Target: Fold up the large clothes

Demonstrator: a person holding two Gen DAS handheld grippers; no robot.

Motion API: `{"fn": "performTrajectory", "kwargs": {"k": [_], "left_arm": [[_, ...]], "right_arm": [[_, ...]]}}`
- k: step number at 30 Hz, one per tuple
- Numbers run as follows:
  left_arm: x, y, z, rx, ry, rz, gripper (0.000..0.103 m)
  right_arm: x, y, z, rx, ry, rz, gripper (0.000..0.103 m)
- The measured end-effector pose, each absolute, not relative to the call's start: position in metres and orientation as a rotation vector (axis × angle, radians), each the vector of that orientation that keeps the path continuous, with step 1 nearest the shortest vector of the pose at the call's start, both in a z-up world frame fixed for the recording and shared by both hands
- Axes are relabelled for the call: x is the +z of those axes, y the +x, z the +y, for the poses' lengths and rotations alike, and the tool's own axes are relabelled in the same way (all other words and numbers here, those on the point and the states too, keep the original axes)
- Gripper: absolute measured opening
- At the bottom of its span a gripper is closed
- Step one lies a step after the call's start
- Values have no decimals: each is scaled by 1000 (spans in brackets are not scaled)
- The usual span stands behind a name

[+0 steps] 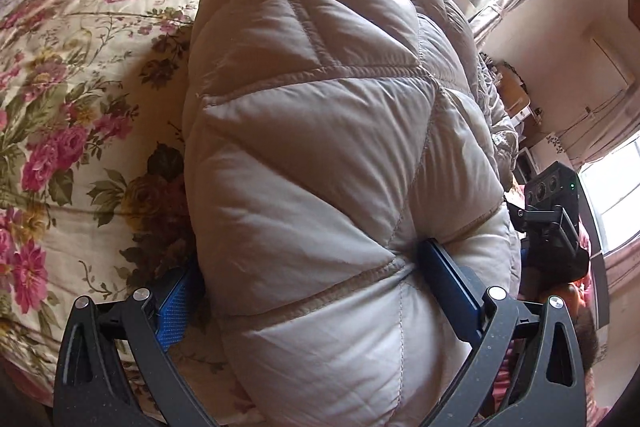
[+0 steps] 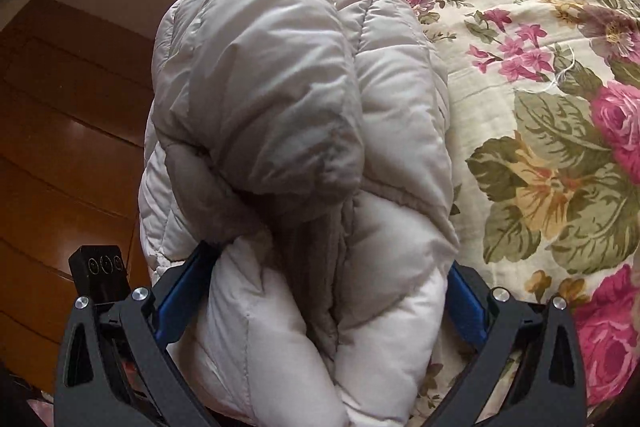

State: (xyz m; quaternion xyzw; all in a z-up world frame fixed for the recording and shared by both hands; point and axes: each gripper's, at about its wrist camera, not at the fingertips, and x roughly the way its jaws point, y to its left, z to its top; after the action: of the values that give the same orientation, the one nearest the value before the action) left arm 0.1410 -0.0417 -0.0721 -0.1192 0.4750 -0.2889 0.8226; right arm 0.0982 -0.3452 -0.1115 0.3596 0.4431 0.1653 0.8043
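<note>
My left tool (image 1: 316,291) grips a thick fold of the puffy beige quilted down jacket (image 1: 320,147), blue pads wide around it. My right tool (image 2: 324,291) clamps another bundled part, perhaps a sleeve. The jacket lies on the floral rose-patterned bedspread (image 2: 540,87), wooden floor (image 2: 60,147) at nine o'clock.

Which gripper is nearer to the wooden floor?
Right. The right gripper holds the puffer jacket beside the wooden floor; the left gripper holds it over the floral bedspread.
</note>
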Motion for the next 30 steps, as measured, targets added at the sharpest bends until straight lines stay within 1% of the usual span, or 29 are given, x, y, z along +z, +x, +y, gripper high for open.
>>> {"fn": "performTrajectory", "kwargs": {"k": [2, 4, 6, 9, 12, 17, 20, 23, 24, 25, 26, 27, 28, 29, 30], "left_arm": [[-71, 139, -45, -613, -245, 1002, 99], [-71, 141, -45, -612, -237, 1002, 99], [-71, 142, -49, -610, -231, 1000, 99], [-72, 143, -52, -611, -211, 993, 99], [-69, 142, -53, -611, -198, 988, 99], [-65, 146, -43, -634, -233, 976, 99], [-71, 149, -39, -654, -262, 970, 99], [-75, 145, -47, -647, -235, 959, 99], [-72, 143, -49, -649, -221, 951, 96], [-68, 140, -50, -645, -199, 933, 86], [-64, 141, -50, -637, -167, 914, 82], [-58, 137, -52, -630, -121, 886, 72], [-50, 132, -55, -623, -63, 848, 65], [-45, 129, -57, -616, -19, 818, 62], [-39, 126, -59, -610, 17, 789, 57]], "right_arm": [[-111, 93, -341, 347, 764, 939, 101], [-110, 84, -335, 342, 752, 922, 97], [-112, 73, -330, 344, 770, 896, 89], [-115, 57, -329, 343, 800, 864, 81], [-118, 48, -329, 347, 813, 852, 78], [-122, 42, -336, 352, 818, 850, 78], [-122, 45, -338, 345, 816, 849, 79], [-117, 60, -327, 320, 810, 852, 78], [-115, 58, -325, 314, 806, 845, 76], [-112, 56, -315, 314, 794, 834, 74], [-108, 54, -312, 316, 778, 824, 71], [-104, 52, -308, 313, 759, 815, 68], [-100, 52, -304, 311, 739, 809, 67], [-96, 51, -299, 314, 726, 804, 67], [-93, 49, -291, 316, 716, 800, 66]]}}
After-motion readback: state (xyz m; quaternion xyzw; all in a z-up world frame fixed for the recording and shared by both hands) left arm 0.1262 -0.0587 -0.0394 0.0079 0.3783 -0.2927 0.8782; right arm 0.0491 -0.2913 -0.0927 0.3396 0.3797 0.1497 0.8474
